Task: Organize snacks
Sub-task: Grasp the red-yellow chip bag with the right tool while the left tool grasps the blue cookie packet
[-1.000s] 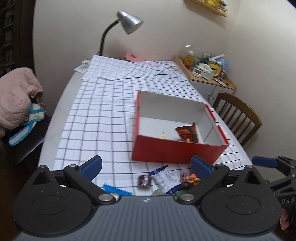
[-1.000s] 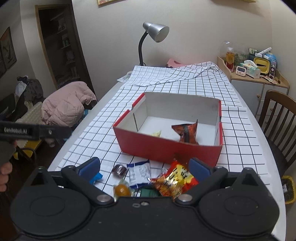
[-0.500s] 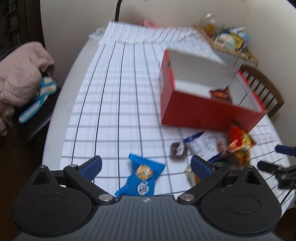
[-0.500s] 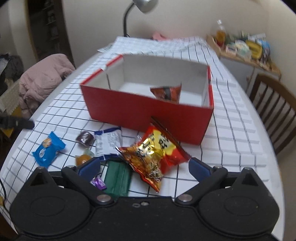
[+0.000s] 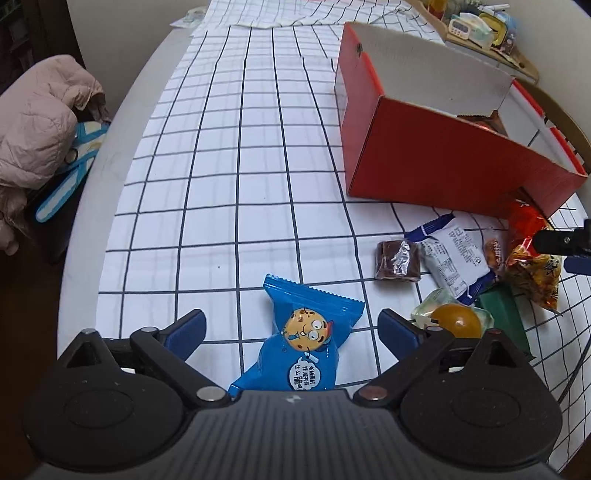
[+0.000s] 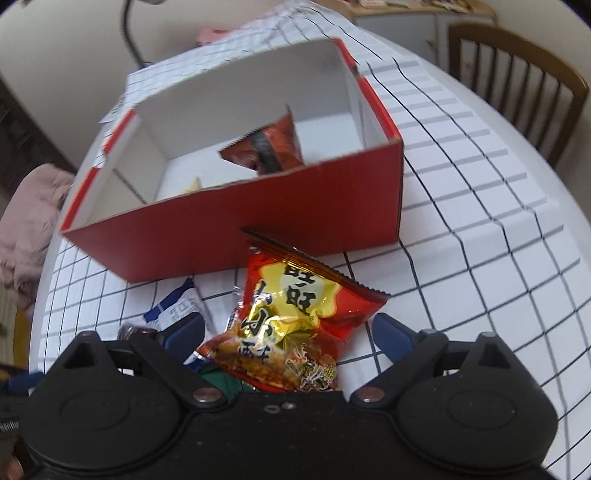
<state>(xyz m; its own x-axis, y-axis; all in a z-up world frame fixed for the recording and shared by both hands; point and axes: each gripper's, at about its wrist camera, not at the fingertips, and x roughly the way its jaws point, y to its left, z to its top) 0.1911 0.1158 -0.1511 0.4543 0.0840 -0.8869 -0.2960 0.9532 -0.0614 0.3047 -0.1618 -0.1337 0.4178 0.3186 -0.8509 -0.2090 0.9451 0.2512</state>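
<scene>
Our left gripper [image 5: 291,328] has just been closing a little, its jaws wide apart either side of the blue biscuit packet [image 5: 301,341], not touching it. Our right gripper [image 6: 288,334], likewise narrowing, straddles the red crisp bag [image 6: 295,325] without pressing it. Beyond both stands the red box [image 6: 236,229], one packet [image 6: 267,147] inside.

Home dining room: round table [image 5: 110,155] under checked cloth [image 5: 240,166], wooden chair [image 6: 517,74] far right, pink jacket [image 5: 37,118] left, cluttered sideboard [image 5: 480,29].
</scene>
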